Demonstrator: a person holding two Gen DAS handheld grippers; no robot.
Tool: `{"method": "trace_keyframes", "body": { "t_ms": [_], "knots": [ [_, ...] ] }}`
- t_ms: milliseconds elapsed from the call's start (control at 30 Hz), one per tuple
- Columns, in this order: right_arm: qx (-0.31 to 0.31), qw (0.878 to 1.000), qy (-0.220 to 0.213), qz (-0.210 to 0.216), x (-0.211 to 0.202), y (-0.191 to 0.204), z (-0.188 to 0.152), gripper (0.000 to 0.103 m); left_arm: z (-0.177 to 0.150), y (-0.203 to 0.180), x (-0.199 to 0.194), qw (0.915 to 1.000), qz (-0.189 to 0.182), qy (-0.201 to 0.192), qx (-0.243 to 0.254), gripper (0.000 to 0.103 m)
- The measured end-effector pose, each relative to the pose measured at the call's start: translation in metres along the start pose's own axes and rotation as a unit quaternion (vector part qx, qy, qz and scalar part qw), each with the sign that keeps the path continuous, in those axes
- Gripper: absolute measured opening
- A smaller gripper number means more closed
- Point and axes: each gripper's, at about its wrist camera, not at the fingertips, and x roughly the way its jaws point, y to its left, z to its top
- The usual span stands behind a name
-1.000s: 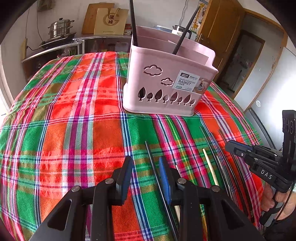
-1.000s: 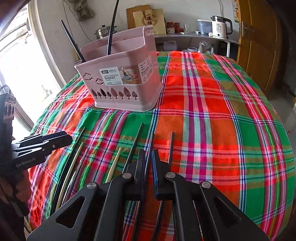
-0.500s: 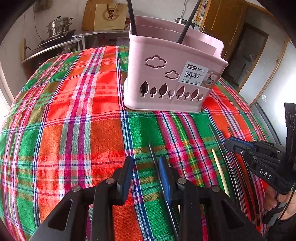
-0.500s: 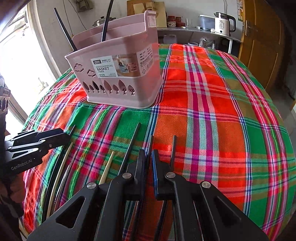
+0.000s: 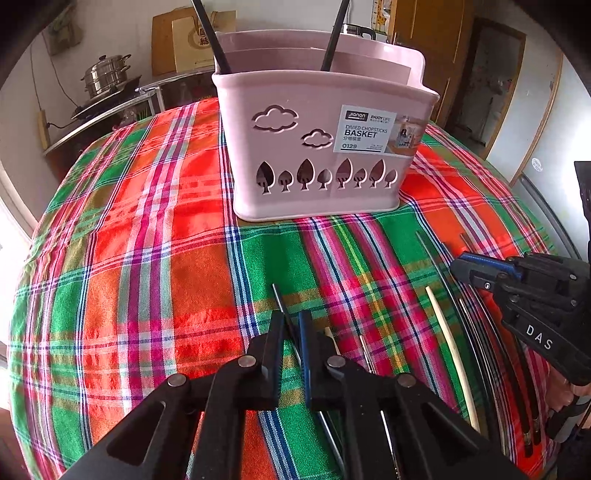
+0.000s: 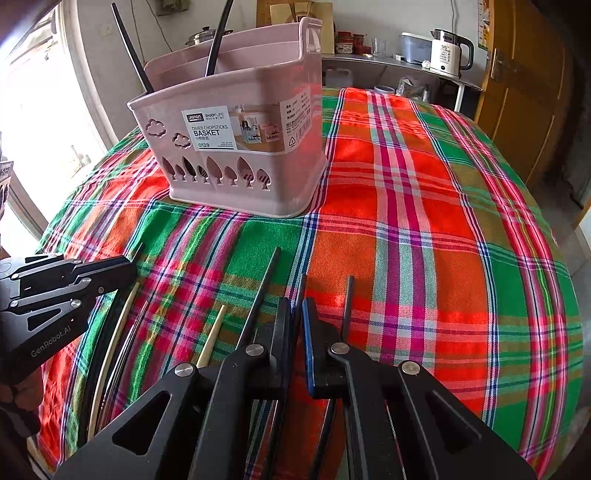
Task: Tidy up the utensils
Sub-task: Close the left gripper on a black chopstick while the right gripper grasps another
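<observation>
A pink divided chopsticks basket point(image 5: 317, 147) point(image 6: 236, 147) stands on the plaid cloth with two black chopsticks point(image 5: 207, 33) upright in it. Several chopsticks lie on the cloth before me, black point(image 6: 262, 291), metal point(image 5: 428, 251) and pale wood point(image 5: 450, 350) point(image 6: 214, 332). My left gripper point(image 5: 291, 325) is shut on a thin metal chopstick point(image 5: 277, 297). My right gripper point(image 6: 295, 314) is shut on a black chopstick point(image 6: 301, 286). Each gripper shows at the edge of the other's view, the right one point(image 5: 458, 264) and the left one point(image 6: 129, 264).
The round table's plaid cloth point(image 5: 147, 240) falls away at its edges. A steel pot point(image 5: 105, 74) on a side counter stands behind to the left. A kettle point(image 6: 448, 51) on a shelf and a wooden door point(image 6: 524, 92) are behind to the right.
Both grippers have moved toward the basket, which looms larger. My left jaws have closed from wide apart onto the metal chopstick. My right gripper stays shut on its black chopstick.
</observation>
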Motion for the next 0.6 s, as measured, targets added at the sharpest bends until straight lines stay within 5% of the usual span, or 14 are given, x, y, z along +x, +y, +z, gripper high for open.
{"method": "trace_keyframes", "body": {
  "t_ms": [333,600],
  "knots": [
    [0.017,0.999,-0.032,0.023,-0.027,-0.004,0.005,0.005,0.005,0.008,-0.016,0.9991,-0.034,-0.015,-0.02,0.006],
    [0.014,0.995,-0.096,0.034,-0.081,0.0,0.019,0.004,0.021,0.009,-0.073,0.996,-0.047,-0.075,-0.012,0.004]
  ]
}}
